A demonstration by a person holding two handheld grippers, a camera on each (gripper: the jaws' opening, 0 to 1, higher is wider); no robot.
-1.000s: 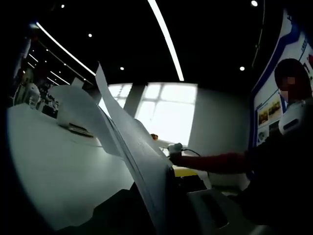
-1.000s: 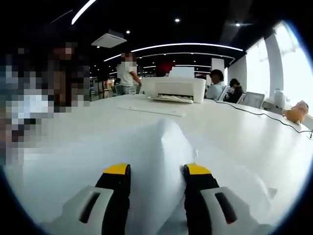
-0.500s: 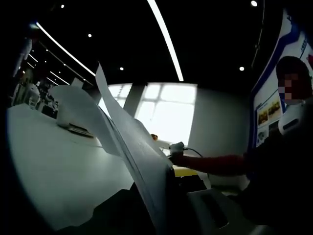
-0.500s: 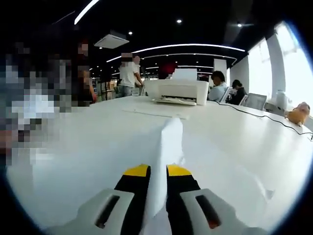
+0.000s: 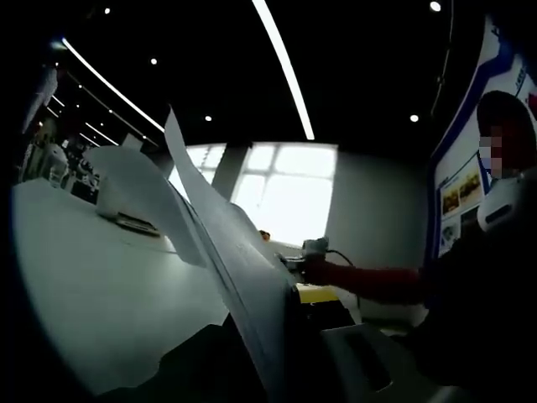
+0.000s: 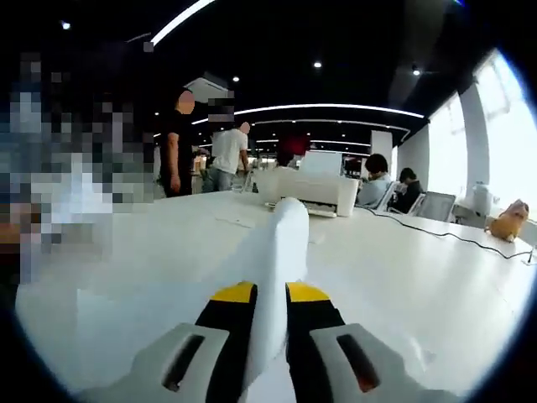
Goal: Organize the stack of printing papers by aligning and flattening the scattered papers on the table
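Both grippers, left gripper (image 5: 281, 369) and right gripper (image 6: 268, 306), were clamped on the papers (image 6: 281, 243); light, floppy sheets, best pinched near edges.

Both views skim the table (image 6: 436, 277), sharing the printer (image 6: 306, 189).

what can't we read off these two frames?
- Left gripper view: the left gripper is dark against the bright window, so whether it clamps the raised paper is unclear.
- Right gripper view: the right gripper pinches the paper edge-on; sheet count unreadable.
- Right gripper view: sheets by the printer too small to judge alignment.
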